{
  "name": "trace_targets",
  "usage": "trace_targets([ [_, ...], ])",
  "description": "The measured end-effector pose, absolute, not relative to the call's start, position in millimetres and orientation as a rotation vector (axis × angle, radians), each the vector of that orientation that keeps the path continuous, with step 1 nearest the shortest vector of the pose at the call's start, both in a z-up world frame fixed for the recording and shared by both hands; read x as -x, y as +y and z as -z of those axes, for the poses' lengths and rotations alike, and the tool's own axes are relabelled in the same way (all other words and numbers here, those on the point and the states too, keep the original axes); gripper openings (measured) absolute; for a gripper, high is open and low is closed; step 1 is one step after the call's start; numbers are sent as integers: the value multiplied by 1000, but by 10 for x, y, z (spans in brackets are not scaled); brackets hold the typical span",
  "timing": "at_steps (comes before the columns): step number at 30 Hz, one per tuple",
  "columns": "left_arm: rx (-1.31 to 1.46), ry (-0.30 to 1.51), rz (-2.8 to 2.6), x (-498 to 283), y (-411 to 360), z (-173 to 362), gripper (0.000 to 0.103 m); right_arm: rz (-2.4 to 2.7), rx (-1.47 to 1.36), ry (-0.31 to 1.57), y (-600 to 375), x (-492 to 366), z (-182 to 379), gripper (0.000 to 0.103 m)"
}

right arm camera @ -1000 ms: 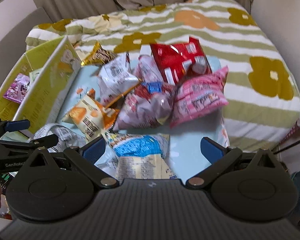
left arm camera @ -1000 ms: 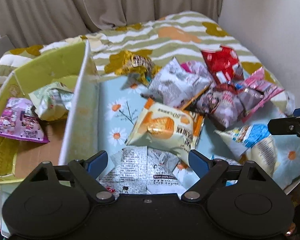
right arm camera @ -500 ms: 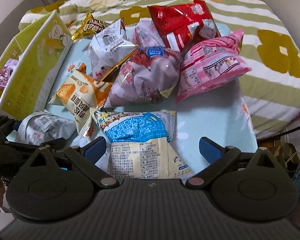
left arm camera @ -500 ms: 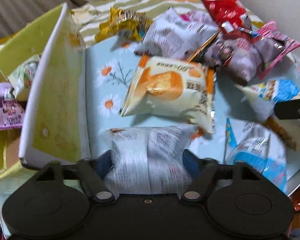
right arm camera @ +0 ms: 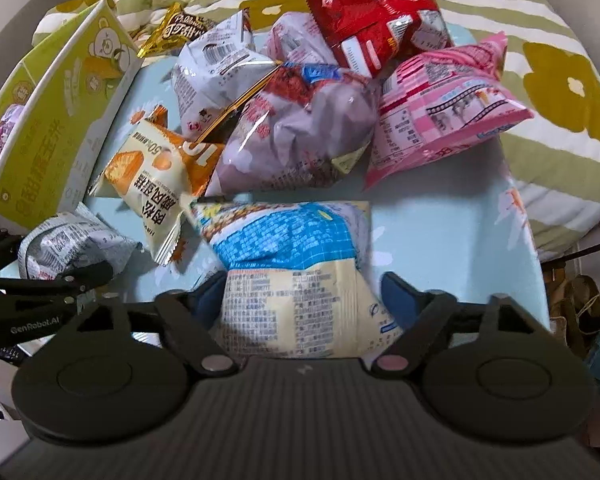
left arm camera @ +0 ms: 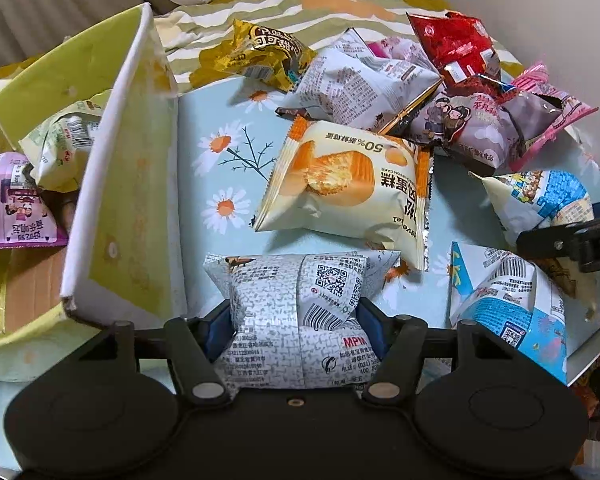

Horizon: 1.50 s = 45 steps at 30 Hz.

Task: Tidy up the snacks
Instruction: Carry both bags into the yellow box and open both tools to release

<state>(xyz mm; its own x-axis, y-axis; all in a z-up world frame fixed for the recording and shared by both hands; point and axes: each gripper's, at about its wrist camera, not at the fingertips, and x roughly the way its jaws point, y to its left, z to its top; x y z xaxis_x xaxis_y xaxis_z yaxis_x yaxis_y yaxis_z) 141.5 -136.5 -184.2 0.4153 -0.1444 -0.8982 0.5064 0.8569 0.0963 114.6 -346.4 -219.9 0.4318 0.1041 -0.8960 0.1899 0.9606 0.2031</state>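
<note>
We note the silver-white packet (left arm camera: 296, 312) lying directly ahead of the left gripper (left arm camera: 294, 326), between its blue pads (left arm camera: 216, 330), with its long axis running away from us toward the far side of the daisy-print tray (left arm camera: 204, 120); the jaws are closing and the pads look to be touching its flanks, the foil pinched in at the waist. The right gripper (right arm camera: 304, 300) straddles the blue-and-cream bag (right arm camera: 296, 264), also long axis away from us; its jaws are closing too, but the right pad stands just clear of the bag, and contact on the left side is hard to judge through the blur. Each hand is nearest its own packet, so no crossing is called for. The yellow-green carton (left arm camera: 112, 168) stands open just left of the silver packet (a green-white bag (left arm camera: 62, 144) and a purple pouch (left arm camera: 10, 204) already lie inside), so we judge the carry goes left and over its raised flap. In the way: that flap, close against the left pad. The orange cake pack (left arm camera: 348, 192) lies just beyond the silver packet, overlapping its far corner, and may drag. Farther right the heap of red bag (right arm camera: 372, 16), pink bag (right arm camera: 440, 108) and mauve bag (right arm camera: 296, 136) sits clear of both grips.
</note>
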Motion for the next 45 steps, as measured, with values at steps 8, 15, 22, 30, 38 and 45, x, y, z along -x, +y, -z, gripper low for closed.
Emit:
trace_targets([
  [8,-379,1026,418,-1347,-1333,1687,68,33,-285,1095,-3436,-1107,2108,76],
  [15,-353,957,414,-1232,-1257,1396,68,7,-282,1036,-3360,-1012,1841,75],
  [22,-290,850,392,-1070,-1055,939,68,-39,-252,936,-3157,-974,1365,75],
  [30,-224,715,333,-1055,-633,395,68,-133,-221,830,-2750,-1130,845,75],
  [38,-198,665,292,-1395,-23,117,68,-162,-245,753,-2064,-1440,530,75],
  [45,-171,698,246,-1826,494,185,69,-160,-268,741,-1493,-1841,510,75],
])
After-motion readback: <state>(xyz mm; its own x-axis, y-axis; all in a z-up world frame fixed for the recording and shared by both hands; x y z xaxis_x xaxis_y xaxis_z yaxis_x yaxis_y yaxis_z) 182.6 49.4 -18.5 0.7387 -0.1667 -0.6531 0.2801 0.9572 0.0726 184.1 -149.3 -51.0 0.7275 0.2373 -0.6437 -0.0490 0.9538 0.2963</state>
